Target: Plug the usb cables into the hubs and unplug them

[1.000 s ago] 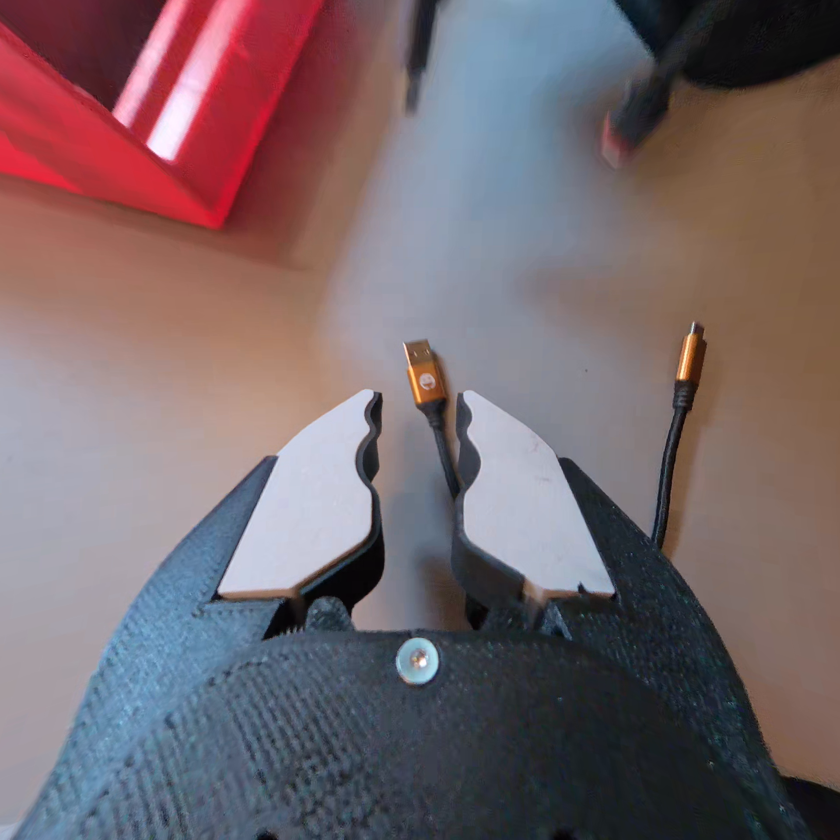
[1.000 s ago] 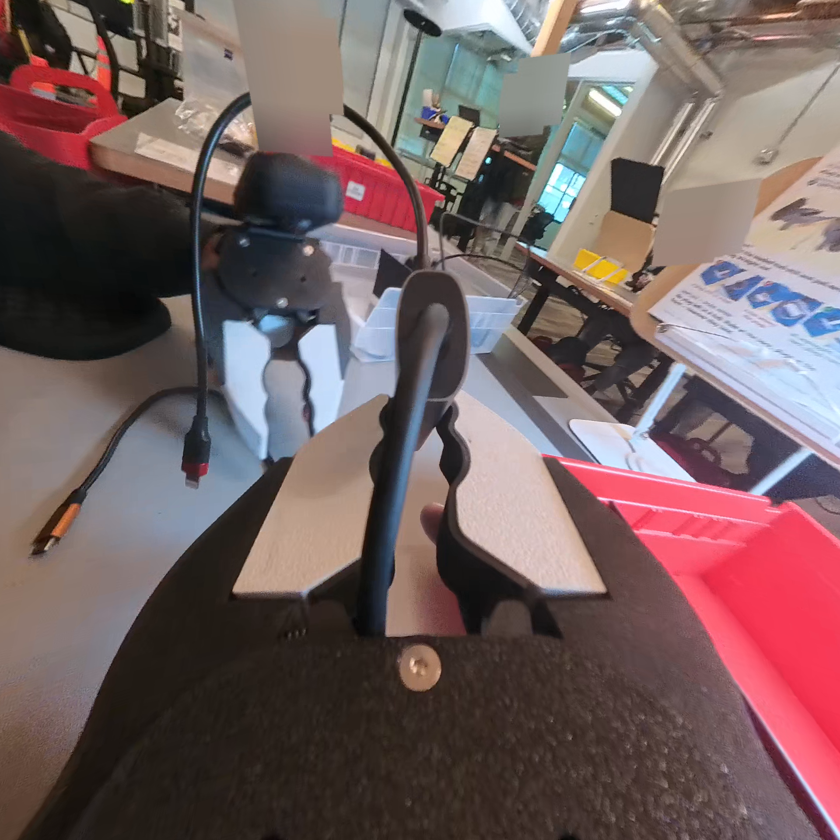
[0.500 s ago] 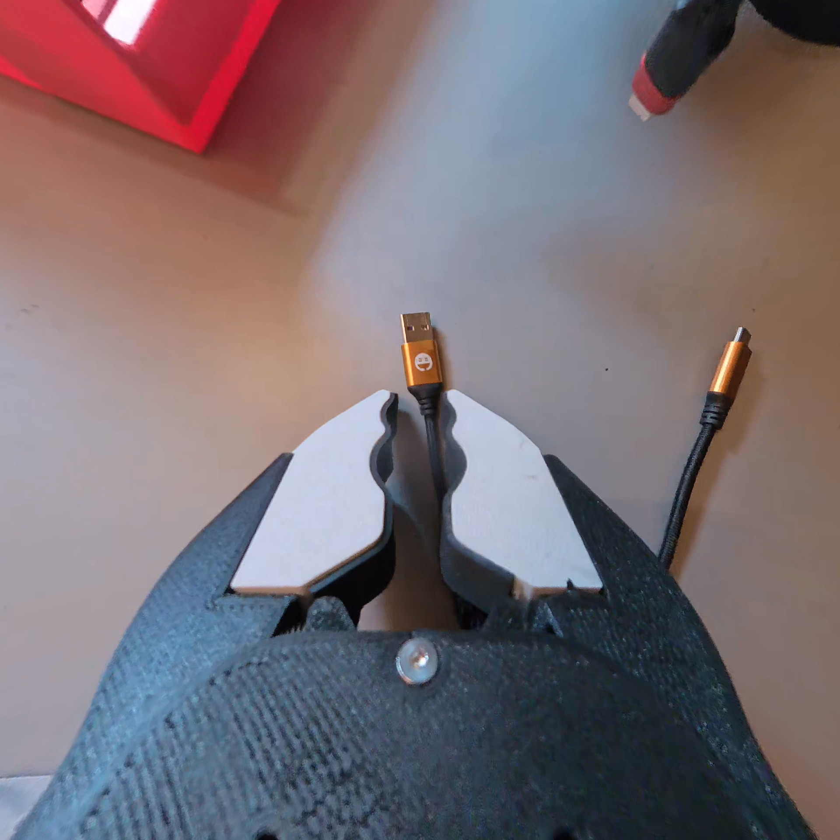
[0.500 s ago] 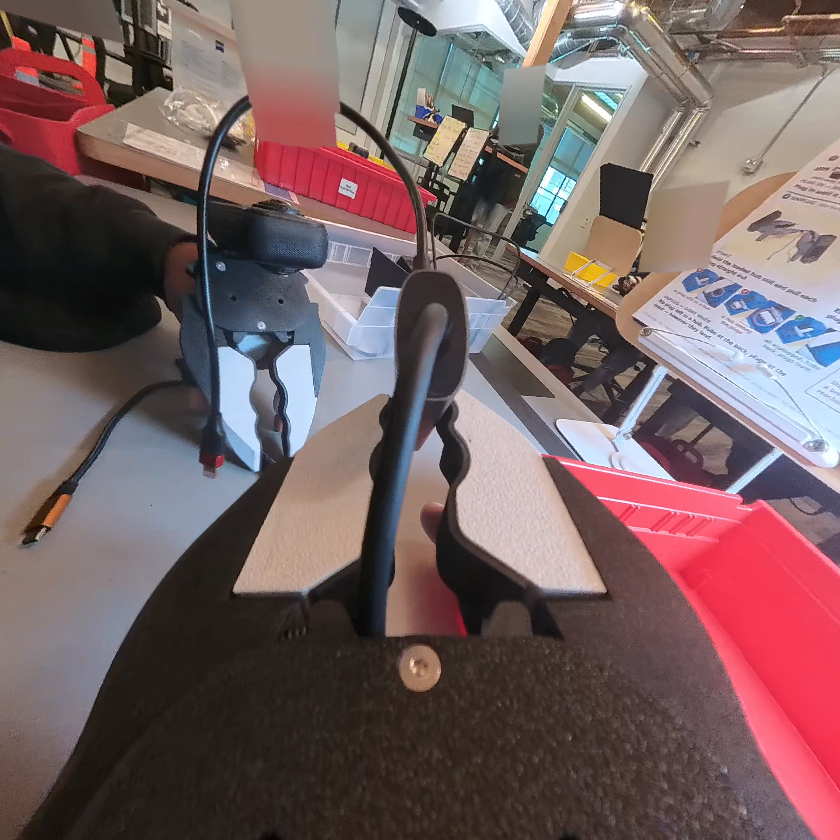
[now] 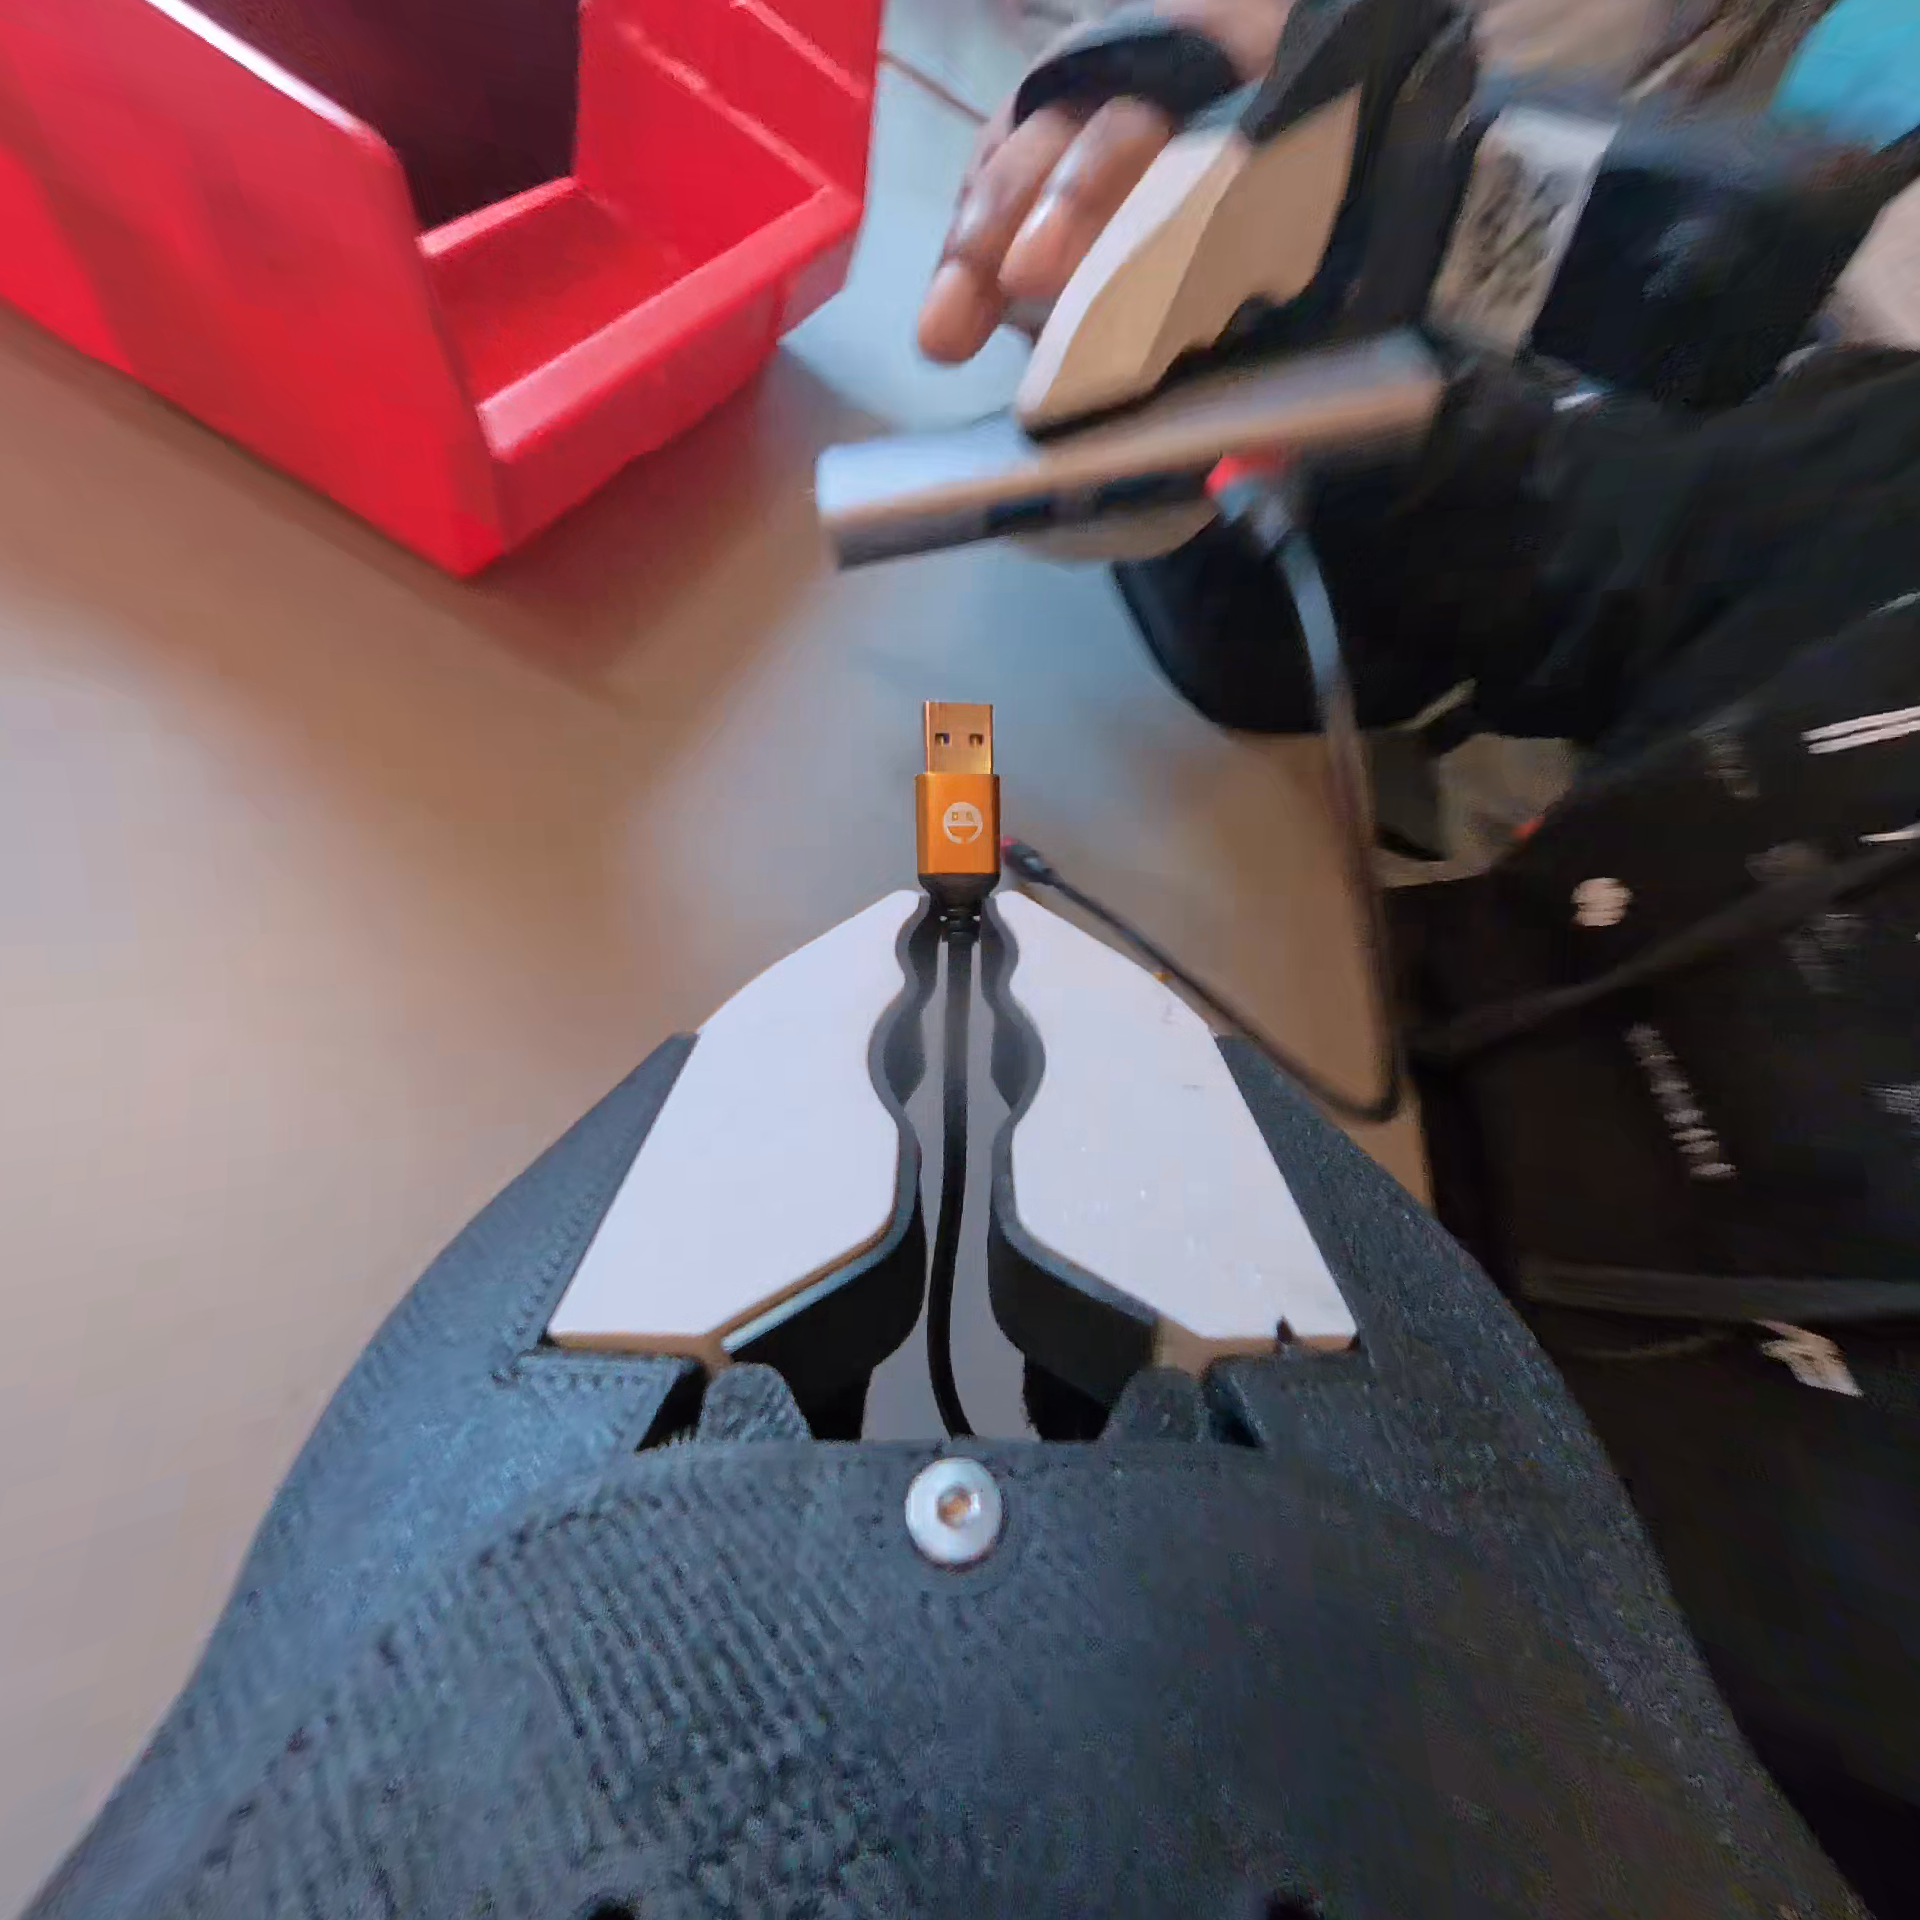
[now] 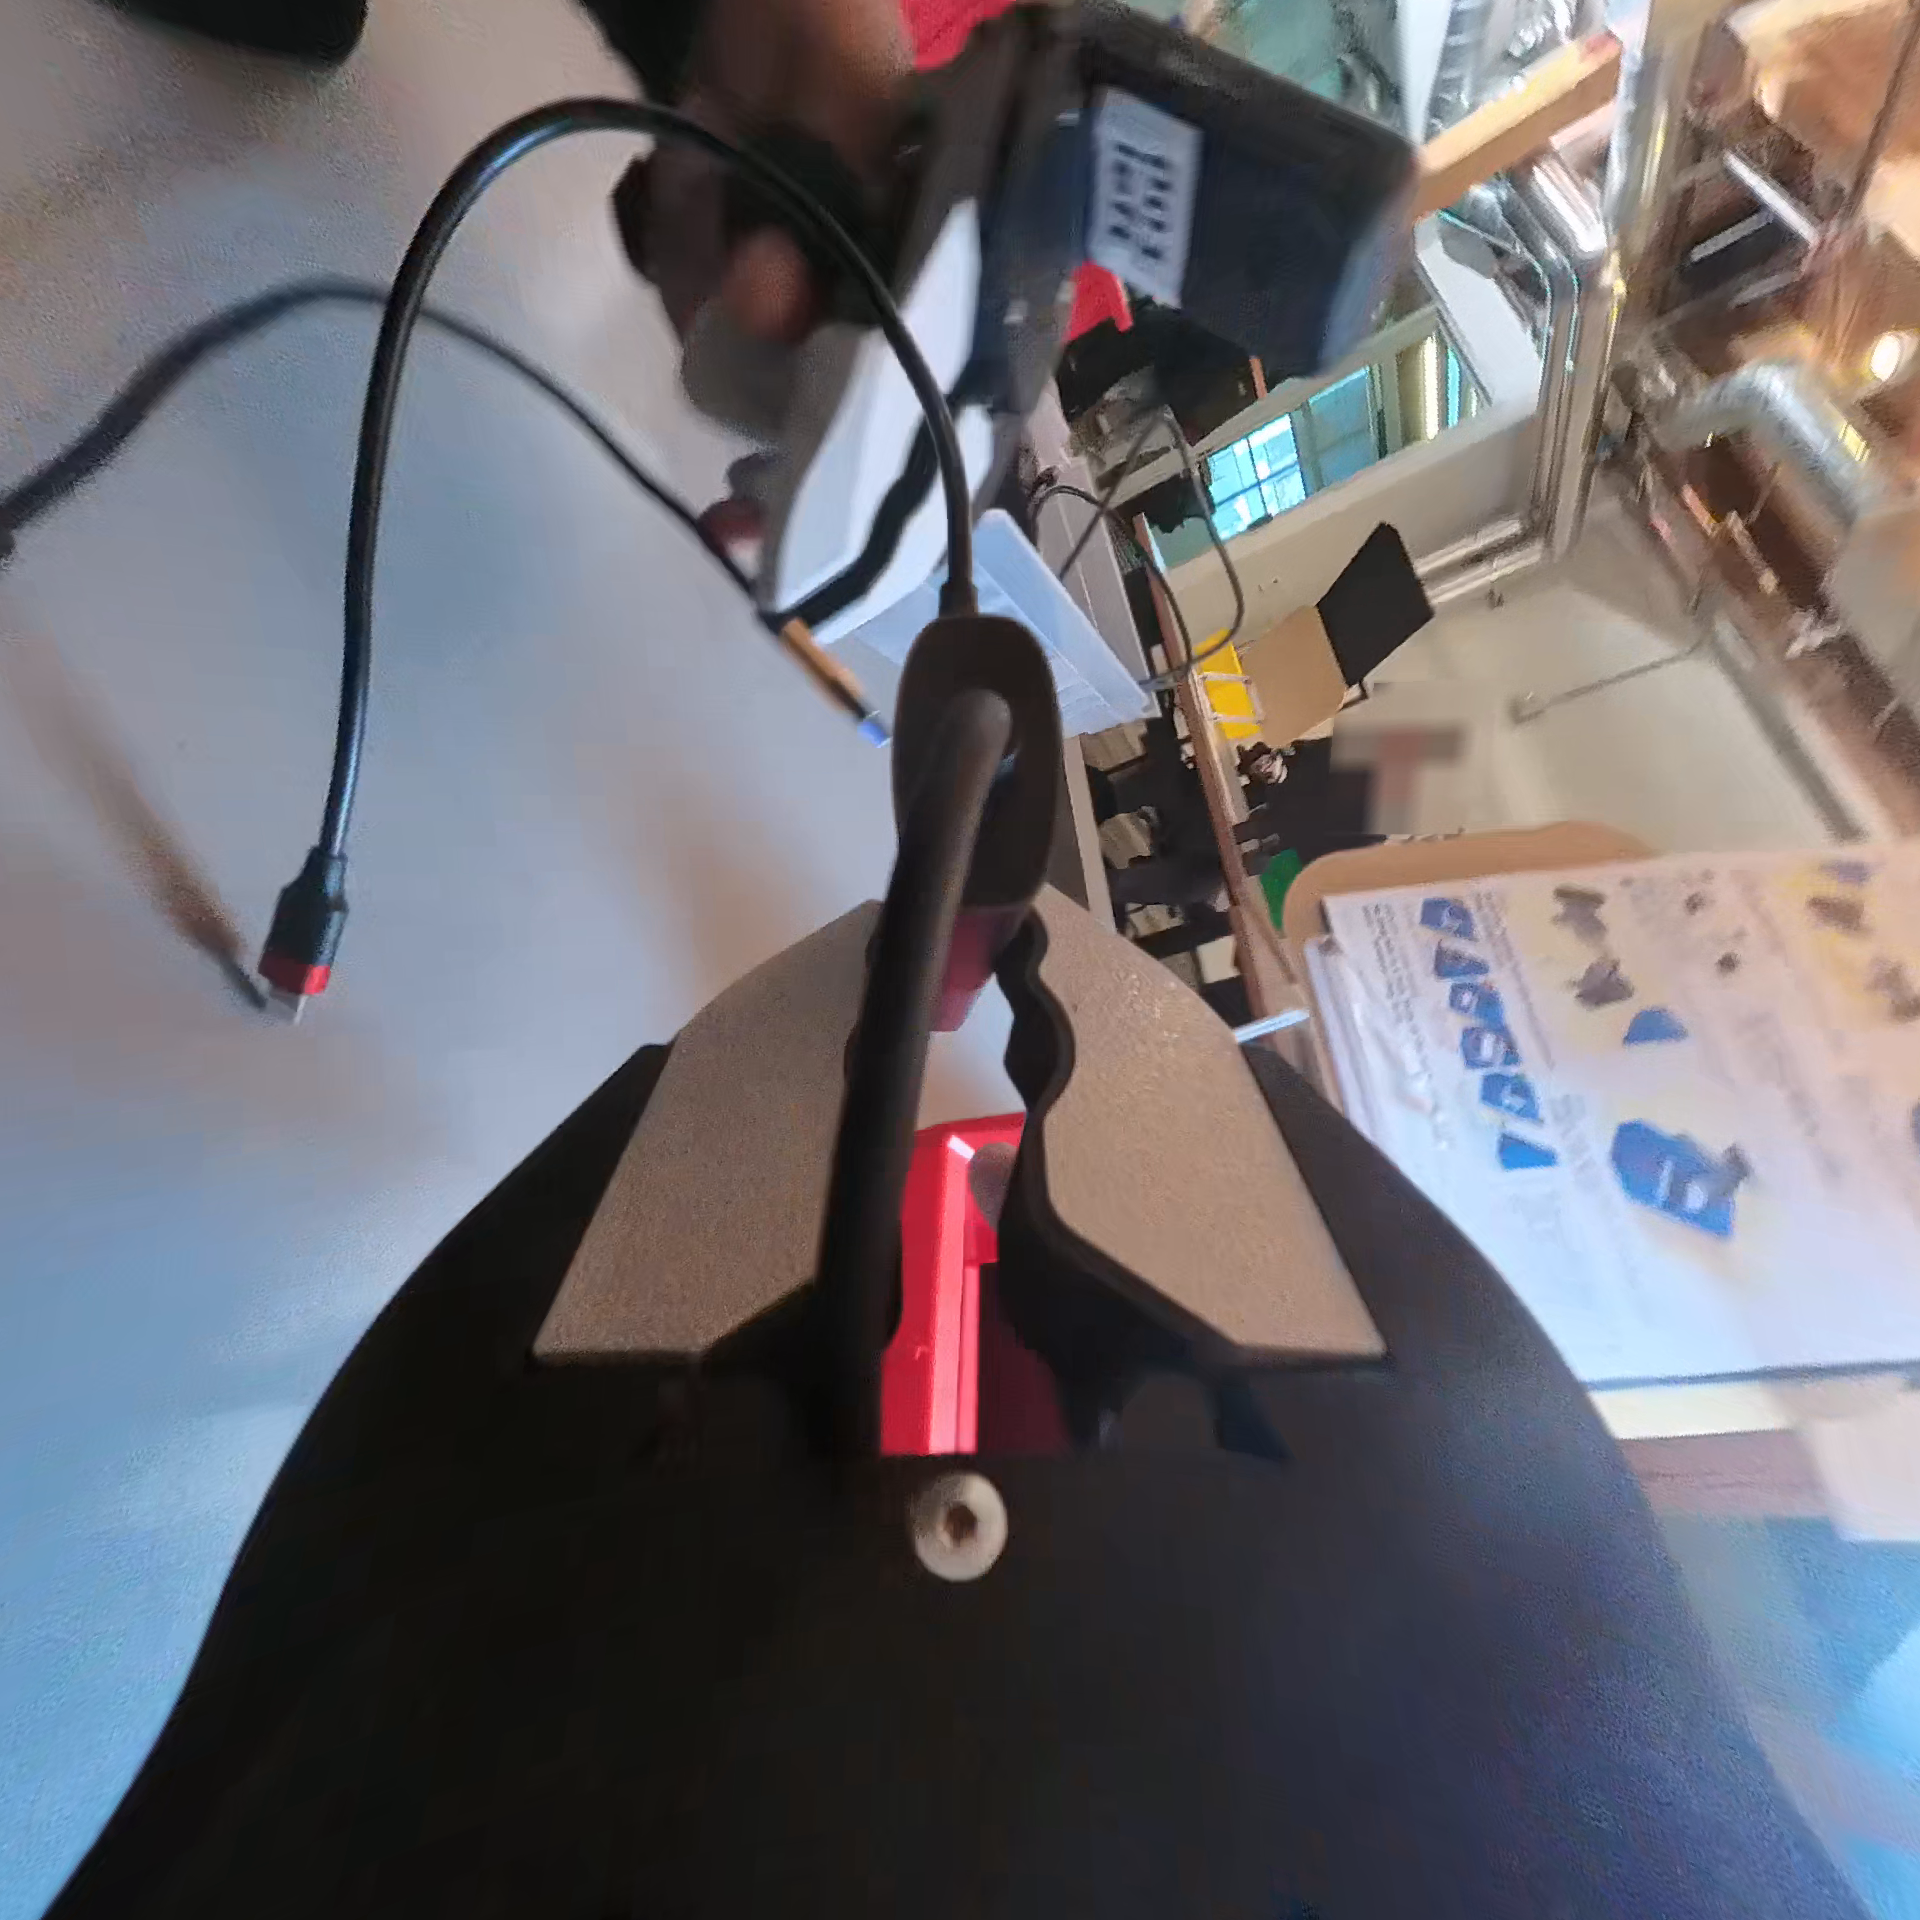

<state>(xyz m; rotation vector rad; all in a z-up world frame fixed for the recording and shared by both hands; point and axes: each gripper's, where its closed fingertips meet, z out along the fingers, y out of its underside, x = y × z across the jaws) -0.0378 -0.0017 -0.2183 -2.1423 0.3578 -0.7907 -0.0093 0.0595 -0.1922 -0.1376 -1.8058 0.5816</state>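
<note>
Left fingers [image 5: 958, 914]: grey pads of the left gripper pinch the black braided cable [image 5: 951, 1164] just behind its orange USB-A plug [image 5: 957, 800], which sticks out past the tips above the tan surface [image 5: 312, 883].
Right fingers [image 6: 951, 935]: the right gripper clamps the grey slim USB hub [image 5: 1122, 457] by its end; the hub's thick black lead [image 6: 904, 1039] runs back between the pads.
Hub position: held level in the air beyond the orange plug, ports facing it, not touching.
Second cable: a black cable with a red-tipped plug [image 6: 301, 935] hangs from the hub.
Red plastic bin [image 5: 436, 239]: on the surface, far left.
</note>
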